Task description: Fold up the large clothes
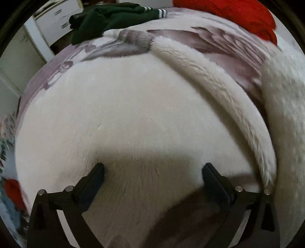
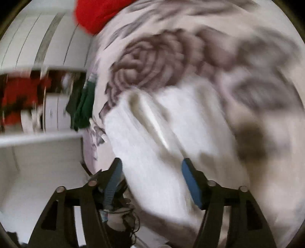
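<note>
A large white fluffy garment (image 1: pixel 124 114) lies spread on a bed. One sleeve (image 1: pixel 219 95) runs diagonally across its right side, and a blurred part of the white cloth (image 1: pixel 286 114) stands up at the far right. My left gripper (image 1: pixel 153 167) is open wide, with its fingertips (image 1: pixel 99 168) down against the fleece and nothing pinched. The right wrist view is blurred. It shows the white garment (image 2: pixel 152 124) folded in ridges below my right gripper (image 2: pixel 152 169). That gripper's blue pads (image 2: pixel 188 175) stand apart, with no cloth caught between them.
The bedspread (image 1: pixel 219 42) has a grey-purple flower print (image 2: pixel 152 63). A dark green garment (image 1: pixel 106 19) and a red one (image 1: pixel 238 17) lie at the far side of the bed. White cupboards (image 2: pixel 38 47) and drawers (image 1: pixel 59 17) stand beyond the bed's left edge.
</note>
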Action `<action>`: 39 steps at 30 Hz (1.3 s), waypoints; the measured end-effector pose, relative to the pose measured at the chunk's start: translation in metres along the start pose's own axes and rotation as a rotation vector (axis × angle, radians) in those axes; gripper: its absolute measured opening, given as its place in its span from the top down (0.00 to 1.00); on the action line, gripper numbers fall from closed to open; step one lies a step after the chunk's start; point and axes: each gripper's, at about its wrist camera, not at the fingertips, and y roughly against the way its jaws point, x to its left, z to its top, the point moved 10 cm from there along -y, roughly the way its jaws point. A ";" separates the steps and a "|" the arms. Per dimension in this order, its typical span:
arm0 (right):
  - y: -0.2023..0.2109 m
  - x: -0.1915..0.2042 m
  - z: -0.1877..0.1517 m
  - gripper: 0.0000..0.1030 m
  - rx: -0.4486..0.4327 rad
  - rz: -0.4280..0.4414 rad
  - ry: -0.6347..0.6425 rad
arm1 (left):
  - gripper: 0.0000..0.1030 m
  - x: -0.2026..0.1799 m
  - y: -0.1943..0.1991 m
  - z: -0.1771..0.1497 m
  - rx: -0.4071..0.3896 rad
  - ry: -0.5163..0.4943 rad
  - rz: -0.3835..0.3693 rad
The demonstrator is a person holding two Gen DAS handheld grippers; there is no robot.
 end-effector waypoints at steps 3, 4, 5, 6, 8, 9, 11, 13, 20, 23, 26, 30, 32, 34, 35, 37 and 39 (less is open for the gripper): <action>-0.050 0.023 0.035 0.29 0.103 -0.029 0.117 | 0.00 -0.002 -0.001 0.008 -0.029 0.029 0.013; -0.068 0.021 0.036 0.29 0.155 -0.039 0.127 | 0.00 -0.003 -0.001 0.010 -0.006 0.018 0.030; -0.083 0.020 0.023 0.29 0.209 -0.043 0.122 | 0.00 -0.003 0.000 0.011 0.011 0.010 0.041; -0.096 0.019 0.019 0.29 0.267 -0.036 0.095 | 0.00 -0.005 0.003 0.013 0.037 -0.003 0.057; -0.093 0.029 0.027 0.67 0.221 -0.019 0.062 | 0.00 -0.007 0.015 0.019 0.068 -0.016 0.075; -0.087 0.038 0.025 0.79 0.191 0.011 0.045 | 0.00 -0.014 0.028 0.025 0.072 -0.018 0.062; -0.060 0.053 0.014 0.85 0.110 0.065 -0.012 | 0.00 -0.027 0.054 0.033 0.053 -0.022 0.027; -0.027 0.060 -0.010 0.86 0.046 0.114 -0.057 | 0.00 -0.049 0.086 0.044 0.025 -0.045 -0.018; 0.068 0.047 -0.052 0.87 -0.093 0.161 -0.249 | 0.00 -0.160 0.151 0.072 -0.068 -0.244 -0.149; 0.098 0.014 -0.050 0.87 -0.149 0.041 -0.246 | 0.00 -0.198 0.122 0.065 -0.047 -0.325 -0.149; 0.092 -0.045 -0.037 0.88 -0.140 -0.151 -0.233 | 0.00 -0.216 0.106 0.063 -0.010 -0.330 -0.203; 0.024 -0.102 -0.017 0.87 -0.036 -0.280 -0.225 | 0.00 -0.226 0.101 0.063 -0.002 -0.332 -0.236; -0.010 -0.116 -0.009 0.86 0.004 -0.329 -0.194 | 0.00 -0.229 0.098 0.062 -0.012 -0.349 -0.225; -0.022 -0.121 -0.001 0.83 0.001 -0.338 -0.215 | 0.00 -0.230 0.102 0.064 -0.020 -0.360 -0.208; -0.023 -0.121 0.002 0.79 -0.002 -0.330 -0.227 | 0.00 -0.228 0.103 0.065 -0.021 -0.368 -0.198; -0.015 -0.113 0.003 0.73 0.030 -0.307 -0.215 | 0.00 -0.222 0.102 0.067 -0.021 -0.376 -0.175; 0.010 -0.103 0.000 0.66 0.027 -0.269 -0.204 | 0.00 -0.212 0.098 0.069 -0.021 -0.372 -0.156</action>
